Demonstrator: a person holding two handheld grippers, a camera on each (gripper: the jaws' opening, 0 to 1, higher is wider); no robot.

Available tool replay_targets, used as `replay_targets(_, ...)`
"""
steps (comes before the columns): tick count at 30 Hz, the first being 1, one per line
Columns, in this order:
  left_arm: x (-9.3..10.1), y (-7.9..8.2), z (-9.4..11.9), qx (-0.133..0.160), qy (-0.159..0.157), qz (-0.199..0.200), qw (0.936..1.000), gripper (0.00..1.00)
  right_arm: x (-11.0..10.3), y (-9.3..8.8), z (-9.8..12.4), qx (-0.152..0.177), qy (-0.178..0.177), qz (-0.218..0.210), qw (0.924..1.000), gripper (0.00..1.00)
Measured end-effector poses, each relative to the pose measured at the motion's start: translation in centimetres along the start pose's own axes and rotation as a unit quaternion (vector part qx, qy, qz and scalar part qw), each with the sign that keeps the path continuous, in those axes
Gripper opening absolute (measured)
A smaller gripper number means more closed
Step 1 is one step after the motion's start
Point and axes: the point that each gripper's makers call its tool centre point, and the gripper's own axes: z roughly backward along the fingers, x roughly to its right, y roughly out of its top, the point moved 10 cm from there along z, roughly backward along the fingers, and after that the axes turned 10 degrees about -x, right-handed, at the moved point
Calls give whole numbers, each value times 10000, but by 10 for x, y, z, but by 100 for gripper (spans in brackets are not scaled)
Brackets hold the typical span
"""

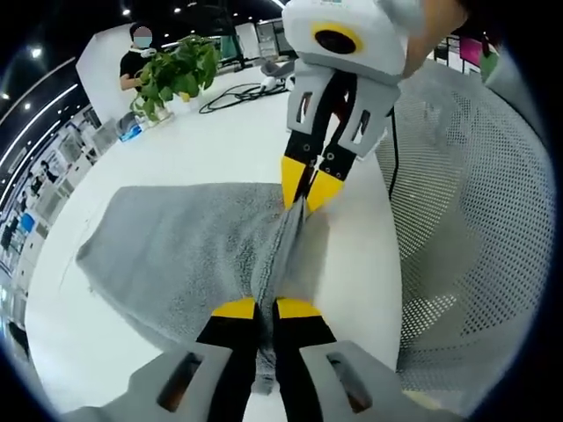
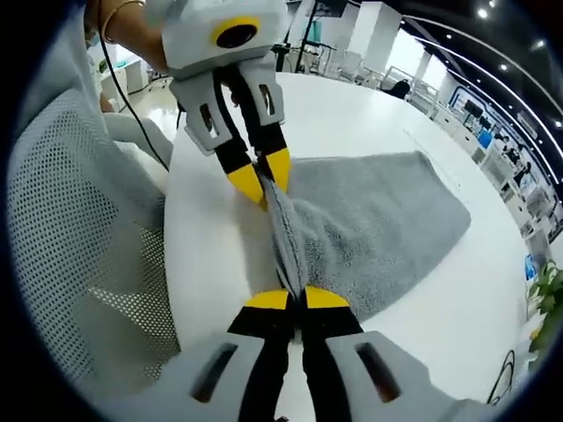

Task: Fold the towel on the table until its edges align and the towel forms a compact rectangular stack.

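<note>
On the white round desk [image 1: 202, 149] lies the grey towel [image 1: 176, 255] (soft, limp terry); left tongs [image 1: 257, 308] and right tongs [image 2: 296, 299], at 6 o'clock, pinch one bunched edge, best gripped at corners.

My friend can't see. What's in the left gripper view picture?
Two yellow-tipped grippers, the left gripper and the right gripper, pinch one edge of a fluffy grey towel on a round white table. A green potted plant stands behind.
</note>
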Motion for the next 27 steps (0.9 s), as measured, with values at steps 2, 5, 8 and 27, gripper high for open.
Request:
replay_targets(2,-1,1,3,27,36,6,10000,5,0,1,2,51,-12,-47,10000,1)
replay_targets(5,-1,2,7,81,64,59,9999,5,1,2,7,130,-24,-144,9998,1)
replay_targets(8,-1,4,10,120,97,40,9999,5,1,2,10,170,-30,-143,9997,1)
replay_targets(27,4,7,3,-90,89,-341,9993,6,-2,-1,10,184,-66,-54,9998,3)
